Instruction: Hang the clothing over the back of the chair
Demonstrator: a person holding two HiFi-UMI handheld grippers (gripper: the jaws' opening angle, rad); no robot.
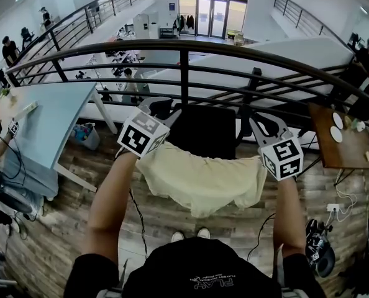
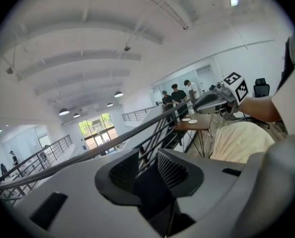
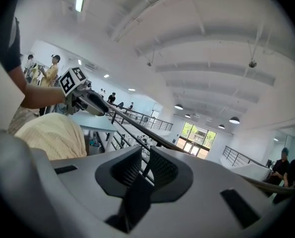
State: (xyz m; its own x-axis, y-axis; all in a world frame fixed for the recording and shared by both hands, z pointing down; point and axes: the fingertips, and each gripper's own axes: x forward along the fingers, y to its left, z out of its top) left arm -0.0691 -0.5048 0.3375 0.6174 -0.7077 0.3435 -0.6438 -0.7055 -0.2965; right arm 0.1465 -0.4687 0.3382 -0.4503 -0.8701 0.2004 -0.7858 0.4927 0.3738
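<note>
A cream garment (image 1: 203,179) hangs draped over the near top edge of the black chair (image 1: 203,126), in front of my feet. My left gripper (image 1: 163,108) is above the garment's left end, clear of the cloth. Its jaws stand apart with nothing between them (image 2: 148,165). My right gripper (image 1: 256,115) hovers above the garment's right end, and its jaws (image 3: 146,165) show a narrow empty gap. Each gripper view catches the other gripper (image 2: 209,102) (image 3: 93,103) and the cream garment (image 2: 242,140) (image 3: 48,133) below it.
A black metal railing (image 1: 184,73) runs just beyond the chair, with a drop to a lower floor behind it. A light blue table (image 1: 54,123) stands at left and a wooden table (image 1: 343,144) with plates at right. Cables and a power strip (image 1: 333,207) lie on the wooden floor.
</note>
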